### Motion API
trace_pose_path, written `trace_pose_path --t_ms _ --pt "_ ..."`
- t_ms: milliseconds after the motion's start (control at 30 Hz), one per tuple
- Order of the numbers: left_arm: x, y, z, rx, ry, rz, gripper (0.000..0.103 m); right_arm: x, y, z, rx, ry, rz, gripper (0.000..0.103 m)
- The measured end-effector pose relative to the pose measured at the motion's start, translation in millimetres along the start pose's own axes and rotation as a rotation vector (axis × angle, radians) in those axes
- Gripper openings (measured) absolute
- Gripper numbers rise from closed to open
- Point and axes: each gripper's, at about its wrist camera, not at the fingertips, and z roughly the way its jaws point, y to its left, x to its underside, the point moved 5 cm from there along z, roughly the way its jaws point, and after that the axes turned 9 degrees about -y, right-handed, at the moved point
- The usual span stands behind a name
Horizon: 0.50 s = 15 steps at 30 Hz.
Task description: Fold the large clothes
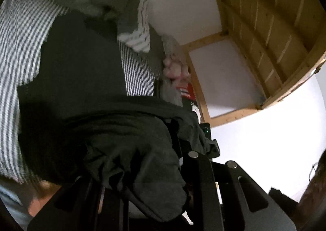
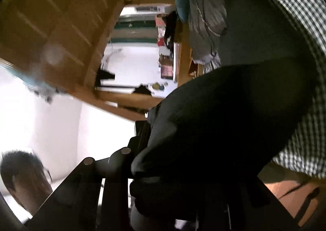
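Left gripper (image 1: 183, 149): matte black metal, flat slotted arms with round silver pins; I see its jaws drawn narrow and clamped on a bunched edge of the dark garment (image 1: 130, 149), whose soft, crumpled folds spill over the fingers.

Right gripper (image 2: 142, 135): same black frame and silver pins; jaws narrow, pinching another edge of the dark garment (image 2: 214, 129), which here bulges smooth and rounded over the fingers and hides most of them.

Dark garment: large, heavy-looking knit or fleece, near black-green, held up between both grippers, with part of it spread flat on the bed behind.

Checked sheet (image 1: 18, 33): thin cotton, fine dark-and-white check, lying flat under the garment; also seen at the right wrist (image 2: 295, 2).

Heap of clothes (image 1: 114, 0): grey and striped pieces, rumpled, beyond the garment on the sheet.

Wooden slats (image 1: 271, 27): pale pine boards and frame, overhead.

White wall (image 1: 264, 145): plain, bright.

Person's head (image 2: 22, 176): dark hair, at the lower left edge of the right view, blurred.
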Motion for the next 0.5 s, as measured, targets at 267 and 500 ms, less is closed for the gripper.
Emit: trace_pose_path --t_ms 267,500 --pt "-94.8 -8.2 66.0 -0.072 -0.029 0.011 0.017 -93.8 -22.1 43.3 0.067 -0.111 0.166 0.025" --pt "-173.5 12.3 98.6 -0.154 -0.069 0.009 0.017 -168.6 -36.1 93.1 0.133 -0.167 0.262 0.026"
